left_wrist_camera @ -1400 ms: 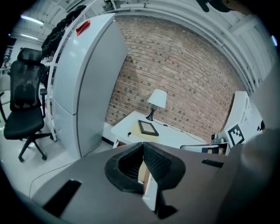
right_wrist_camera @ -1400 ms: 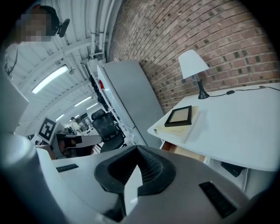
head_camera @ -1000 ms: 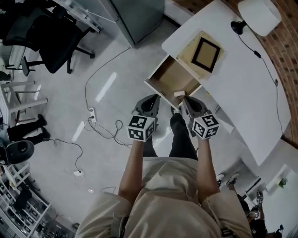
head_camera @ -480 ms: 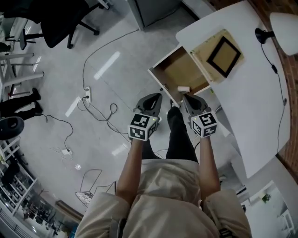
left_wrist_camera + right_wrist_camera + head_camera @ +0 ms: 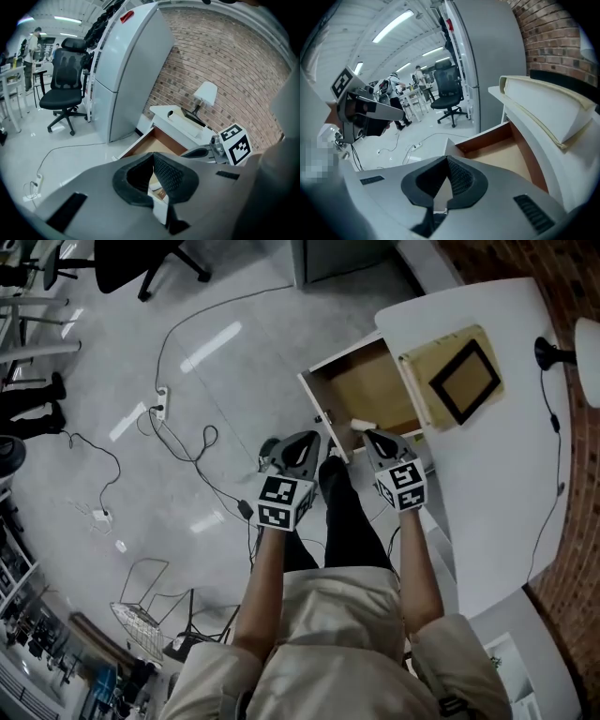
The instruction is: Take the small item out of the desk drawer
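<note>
The wooden desk drawer [image 5: 361, 390] stands pulled open from the white desk [image 5: 497, 474]. A small white item [image 5: 363, 425] lies at the drawer's near corner. My right gripper [image 5: 373, 435] hovers just at that item, its jaws shut with nothing between them; in the right gripper view the tips [image 5: 446, 158] meet over the drawer [image 5: 511, 152]. My left gripper [image 5: 307, 439] hangs left of the drawer's front panel, over the floor. Its jaws meet at the tips [image 5: 153, 153] and hold nothing. The right gripper [image 5: 206, 152] shows beside it in the left gripper view.
A tan padded envelope with a black frame [image 5: 459, 381] lies on the desk above the drawer, and a lamp base [image 5: 544, 352] stands further right. A grey cabinet [image 5: 342, 254] stands behind the desk. Cables and a power strip [image 5: 161, 399] lie on the floor at left.
Both grippers have sunk toward the drawer. The right gripper's tips have come close to the small white item. The head camera has swung, so the desk sits further right.
</note>
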Motion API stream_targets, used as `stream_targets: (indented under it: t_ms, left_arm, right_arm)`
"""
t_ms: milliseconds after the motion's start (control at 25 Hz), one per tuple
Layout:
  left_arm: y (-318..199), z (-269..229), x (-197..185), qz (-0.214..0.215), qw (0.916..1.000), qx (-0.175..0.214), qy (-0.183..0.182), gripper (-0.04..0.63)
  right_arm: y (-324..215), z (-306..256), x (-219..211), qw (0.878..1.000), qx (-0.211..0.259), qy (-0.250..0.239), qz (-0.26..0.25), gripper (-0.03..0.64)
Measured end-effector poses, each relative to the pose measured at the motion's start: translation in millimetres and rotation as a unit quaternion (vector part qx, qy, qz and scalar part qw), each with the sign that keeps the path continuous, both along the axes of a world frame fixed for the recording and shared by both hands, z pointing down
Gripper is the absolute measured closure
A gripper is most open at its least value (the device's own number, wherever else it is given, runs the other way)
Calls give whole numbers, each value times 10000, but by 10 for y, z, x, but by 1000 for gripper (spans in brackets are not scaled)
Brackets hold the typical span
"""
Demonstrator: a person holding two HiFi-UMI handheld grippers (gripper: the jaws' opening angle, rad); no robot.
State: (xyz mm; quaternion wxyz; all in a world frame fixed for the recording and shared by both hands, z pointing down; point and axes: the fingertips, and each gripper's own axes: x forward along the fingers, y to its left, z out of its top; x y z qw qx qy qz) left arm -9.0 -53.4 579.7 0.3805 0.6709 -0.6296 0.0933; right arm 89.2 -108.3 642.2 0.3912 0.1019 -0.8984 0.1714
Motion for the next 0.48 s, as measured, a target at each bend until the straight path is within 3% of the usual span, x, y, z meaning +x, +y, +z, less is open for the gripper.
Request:
stream_targets:
  t_ms: [480]
  left_arm:
    - [-20, 366, 251, -220, 9996, 25, 182, 578]
  right_arm:
    - [-4, 341, 43, 9952, 120, 670, -697, 590]
